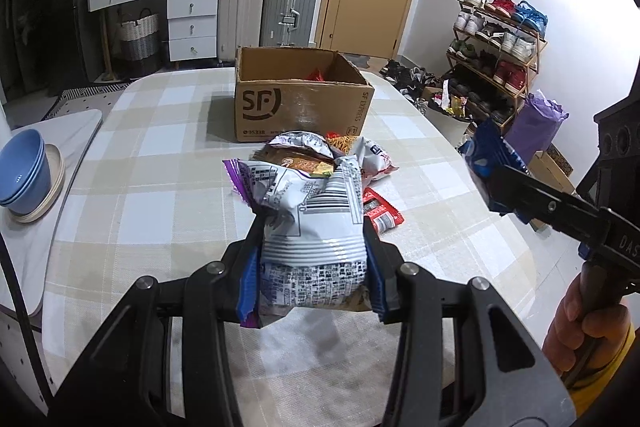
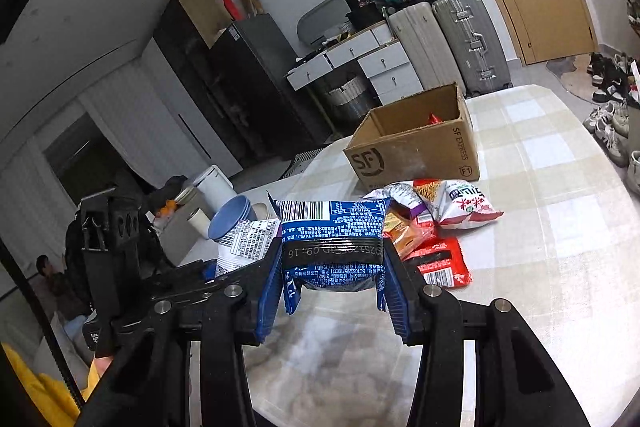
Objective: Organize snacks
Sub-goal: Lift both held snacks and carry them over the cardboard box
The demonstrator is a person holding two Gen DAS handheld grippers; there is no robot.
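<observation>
- We hold the left gripper (image 1: 314, 259) clamped on a silver-and-purple snack bag (image 1: 308, 215); its ribbed blue pads (image 1: 249, 287) press the crinkled foil from both sides, and the printed back with a barcode faces up
- We hold the right gripper (image 2: 332, 287) clamped on a blue snack packet (image 2: 332, 239), a glossy pillow-shaped pack whose flat black seal band carries a printed date; the jaws stand narrow against its ends
- From the left wrist view, the right gripper shows at the right edge, its black fingers carrying the blue packet above the table edge, a hand (image 1: 588, 319) around the handle
- The remaining snacks (image 2: 432, 223) lie in a loose heap on the table (image 1: 160, 155), just in front of the box: a white puffed bag, an orange pack and a flat red sachet
- The cardboard box (image 1: 300, 107) is open-topped, of plain corrugated board with a dark round logo; something red shows inside
- The tabletop is rounded and covered by a soft checked cloth in beige and white
- Smooth blue bowls (image 1: 22, 171) sit nested on a pale plate on a side surface to the left
</observation>
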